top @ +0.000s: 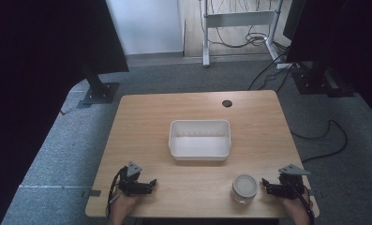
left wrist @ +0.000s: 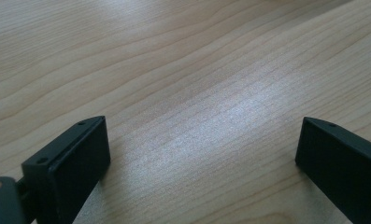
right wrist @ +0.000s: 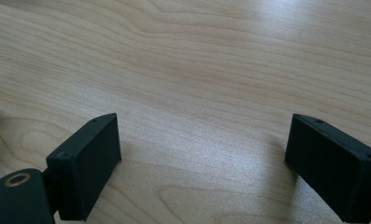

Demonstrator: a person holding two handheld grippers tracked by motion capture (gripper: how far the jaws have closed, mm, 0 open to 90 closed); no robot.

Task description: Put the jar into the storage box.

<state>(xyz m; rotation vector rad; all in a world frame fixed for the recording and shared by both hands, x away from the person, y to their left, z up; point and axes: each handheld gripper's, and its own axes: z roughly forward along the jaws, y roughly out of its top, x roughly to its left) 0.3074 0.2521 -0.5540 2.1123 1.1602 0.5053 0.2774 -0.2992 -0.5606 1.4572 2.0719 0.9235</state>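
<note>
The small clear round jar with a pale lid (top: 244, 188) stands at the frame's lower right, just beside the right gripper (top: 266, 184). It probably handles rigid, slick and light; grasp across its sides. Both the right and the left gripper (top: 152, 184) gape wide, empty.

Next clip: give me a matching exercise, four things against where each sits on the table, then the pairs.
Things:
1. bin
2. jar
3. left tool
4. cable hole

Places:
A. near edge, at the left
B. far edge
C. middle of the table
D. near edge, beside the right tool

Pairs: 1-C, 2-D, 3-A, 4-B
</note>
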